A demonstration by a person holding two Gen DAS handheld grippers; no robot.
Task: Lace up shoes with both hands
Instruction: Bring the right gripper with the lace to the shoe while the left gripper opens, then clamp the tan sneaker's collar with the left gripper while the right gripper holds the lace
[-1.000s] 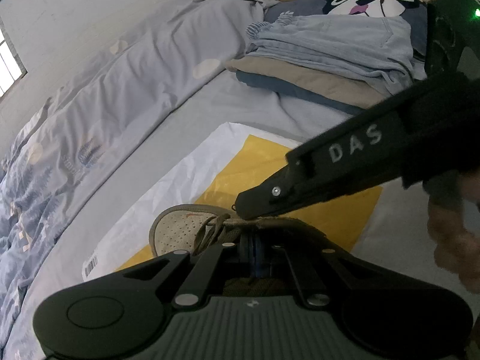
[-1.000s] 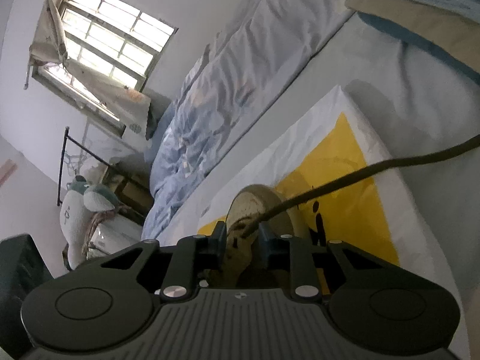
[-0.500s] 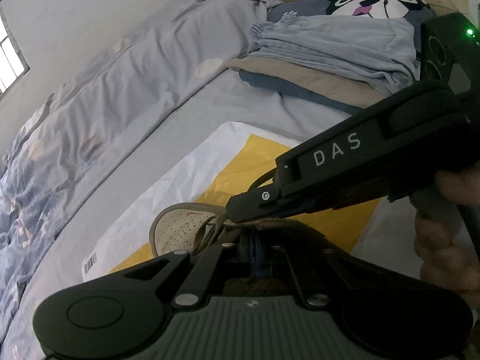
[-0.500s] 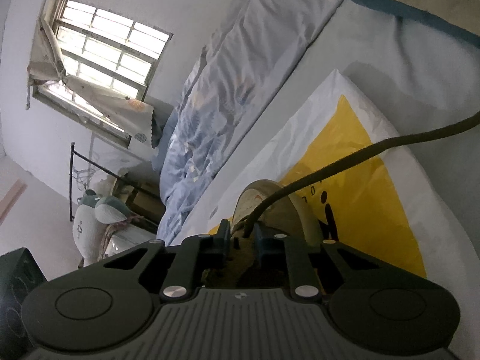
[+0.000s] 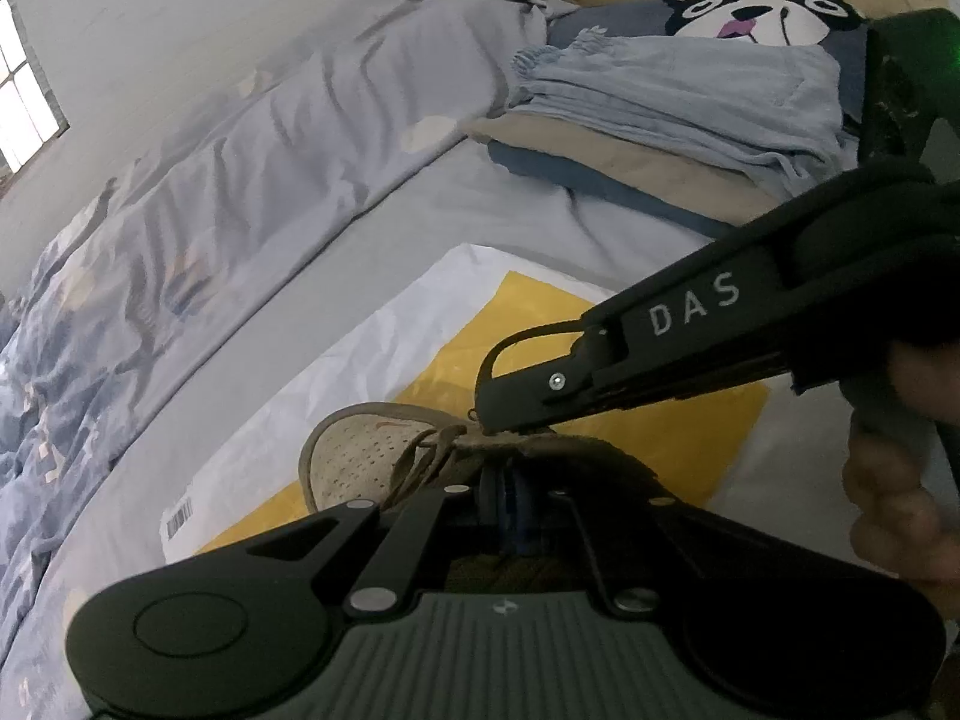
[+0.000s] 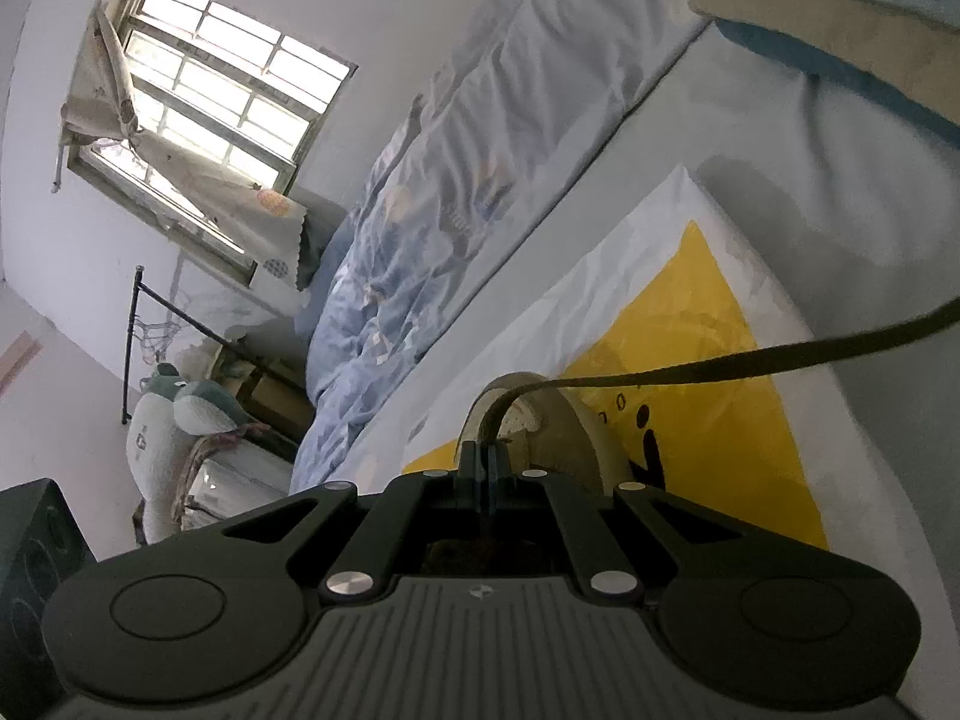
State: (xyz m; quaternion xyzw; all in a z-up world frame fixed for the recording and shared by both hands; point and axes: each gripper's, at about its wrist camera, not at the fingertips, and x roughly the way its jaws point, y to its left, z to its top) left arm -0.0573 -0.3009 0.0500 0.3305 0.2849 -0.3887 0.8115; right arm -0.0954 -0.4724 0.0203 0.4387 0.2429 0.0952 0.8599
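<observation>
I am holding my right gripper (image 6: pixel 487 461) with its jaws pressed together on the lace (image 6: pixel 708 371), which is rising from between the fingertips, bending over and running off taut toward the right edge of the right wrist view. From the left wrist view the same gripper (image 5: pixel 489 414) is reaching in from the right, its tip sitting just above the shoe (image 5: pixel 372 456), with a small loop of lace (image 5: pixel 510 347) arching behind the tip. My right hand (image 5: pixel 900 480) is wrapping the handle at the frame's edge. My left gripper (image 5: pixel 503 495) is pointing down at the shoe's top, its jaws nearly together; I cannot tell whether anything is pinched between them. The shoe is lying directly ahead of and below both grippers, toe pointing away, laces crossing loosely over its perforated front. It is resting on a yellow and white bag (image 5: pixel 384 354) spread on the bed (image 5: pixel 480 210). Beyond it, a quilt (image 5: pixel 240 180) is lying bunched along the wall, and folded clothes (image 5: pixel 672 102) are sitting on a pillow (image 5: pixel 750 12).
</observation>
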